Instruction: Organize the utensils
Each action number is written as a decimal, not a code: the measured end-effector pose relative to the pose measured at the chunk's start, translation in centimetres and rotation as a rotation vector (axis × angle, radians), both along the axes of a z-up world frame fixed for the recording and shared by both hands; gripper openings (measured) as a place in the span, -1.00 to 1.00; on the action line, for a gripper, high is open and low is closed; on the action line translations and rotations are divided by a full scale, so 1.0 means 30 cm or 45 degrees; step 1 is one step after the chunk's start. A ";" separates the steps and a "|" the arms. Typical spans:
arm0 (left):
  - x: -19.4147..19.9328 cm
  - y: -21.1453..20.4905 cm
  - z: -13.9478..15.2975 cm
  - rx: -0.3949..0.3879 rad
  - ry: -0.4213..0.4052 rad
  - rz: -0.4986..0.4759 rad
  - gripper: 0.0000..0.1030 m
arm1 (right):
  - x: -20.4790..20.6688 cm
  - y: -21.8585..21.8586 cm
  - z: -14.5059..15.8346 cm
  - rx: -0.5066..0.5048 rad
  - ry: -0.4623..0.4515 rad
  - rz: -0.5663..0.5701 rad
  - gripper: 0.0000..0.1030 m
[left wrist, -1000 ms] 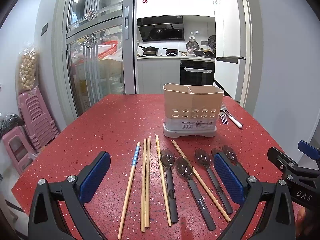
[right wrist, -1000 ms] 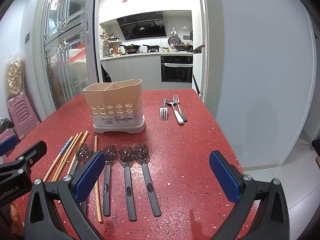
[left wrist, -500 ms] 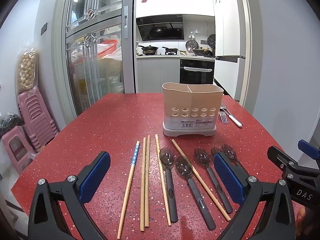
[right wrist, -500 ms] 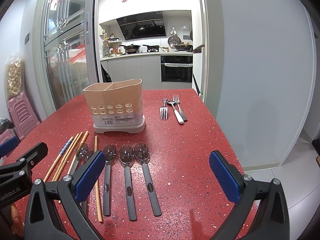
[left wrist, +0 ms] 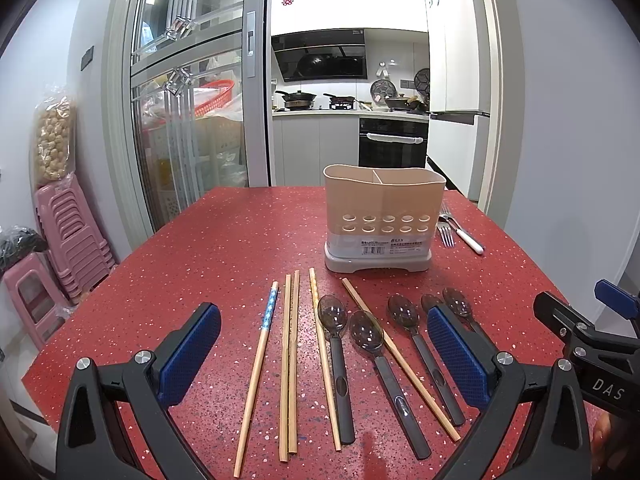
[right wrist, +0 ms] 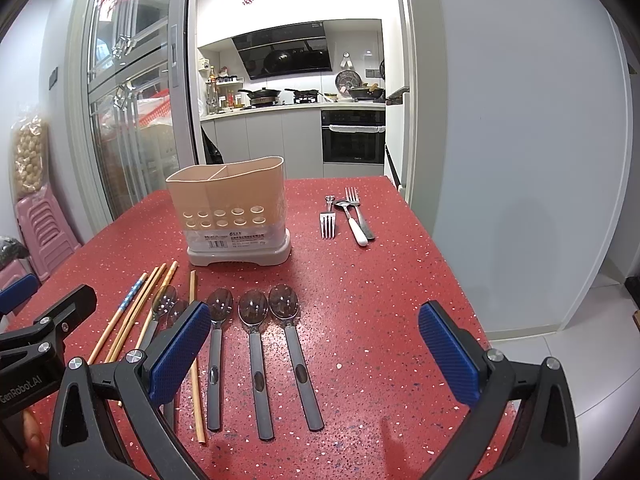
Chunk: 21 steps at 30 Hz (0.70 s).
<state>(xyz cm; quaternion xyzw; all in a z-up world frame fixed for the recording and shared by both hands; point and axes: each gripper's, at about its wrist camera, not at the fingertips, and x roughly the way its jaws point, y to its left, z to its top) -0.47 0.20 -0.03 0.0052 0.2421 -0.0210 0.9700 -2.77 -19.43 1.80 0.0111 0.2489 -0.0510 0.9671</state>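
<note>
Both grippers [left wrist: 324, 352] [right wrist: 314, 346] wide apart, spoons [right wrist: 254, 308] between fingers [right wrist: 180, 348]

We hold the left gripper [left wrist: 324, 350], a black plastic clamp with blue textured pads, low and near, and it points to the far side. Its jaws stand wide apart and nothing is between them. One blue pad [left wrist: 188, 354] is on the left and the other on the right. The right gripper [right wrist: 314, 354], of the same black and blue build, is just beside it on the right, also level and pointing far, with its jaws spread wide and holding nothing. Each gripper shows at the edge of the other's view. A small part of a hand [right wrist: 34, 430] shows behind the left gripper.
</note>
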 end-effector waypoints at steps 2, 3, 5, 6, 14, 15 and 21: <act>-0.001 0.000 -0.001 0.000 -0.001 -0.001 1.00 | 0.001 0.000 0.000 0.000 0.000 0.000 1.00; -0.002 -0.001 -0.001 0.001 0.000 -0.002 1.00 | 0.000 0.000 0.000 0.000 0.001 -0.001 1.00; -0.001 -0.002 -0.001 0.002 0.000 -0.002 1.00 | -0.001 -0.001 0.000 0.001 0.002 -0.001 1.00; -0.001 -0.004 -0.001 0.002 0.001 -0.003 1.00 | -0.002 0.000 0.000 0.001 0.001 -0.002 1.00; -0.001 -0.006 -0.002 0.003 0.003 -0.003 1.00 | -0.003 0.000 0.000 0.003 0.004 -0.001 1.00; -0.002 -0.008 -0.003 0.003 0.003 -0.004 1.00 | -0.003 0.001 0.001 0.004 0.004 -0.002 1.00; -0.003 -0.009 -0.003 0.004 0.005 -0.005 1.00 | 0.001 0.003 -0.003 0.005 0.002 -0.003 1.00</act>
